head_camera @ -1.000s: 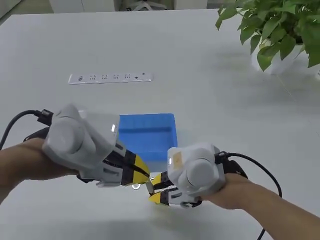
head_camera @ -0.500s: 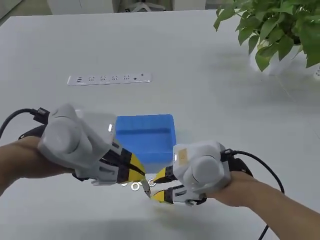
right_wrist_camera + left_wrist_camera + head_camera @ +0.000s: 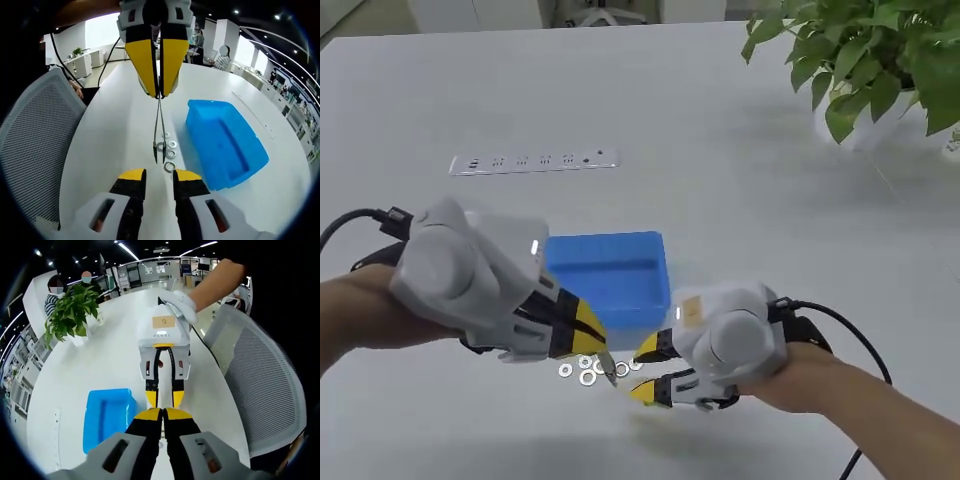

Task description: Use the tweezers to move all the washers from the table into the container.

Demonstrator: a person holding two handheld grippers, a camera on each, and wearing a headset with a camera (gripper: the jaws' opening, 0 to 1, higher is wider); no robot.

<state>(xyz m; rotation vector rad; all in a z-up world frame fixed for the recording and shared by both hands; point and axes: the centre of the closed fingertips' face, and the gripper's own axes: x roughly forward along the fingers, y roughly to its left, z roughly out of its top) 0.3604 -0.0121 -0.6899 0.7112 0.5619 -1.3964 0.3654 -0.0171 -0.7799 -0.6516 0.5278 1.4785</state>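
**A:** Claws are easing apart, uncovering more washers between them; left claw is clamping tweezers, right claw gaping.

**B:** Washers are bunching under the tweezers, so it's probably risking a double grab or a flick.

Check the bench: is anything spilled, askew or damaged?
Nothing stands out. The washers lie clustered on the table beside the upright blue container, and the left gripper holds the tweezers, tips at the cluster.

No legible text; the small lettering on the right gripper is too blurred to read.
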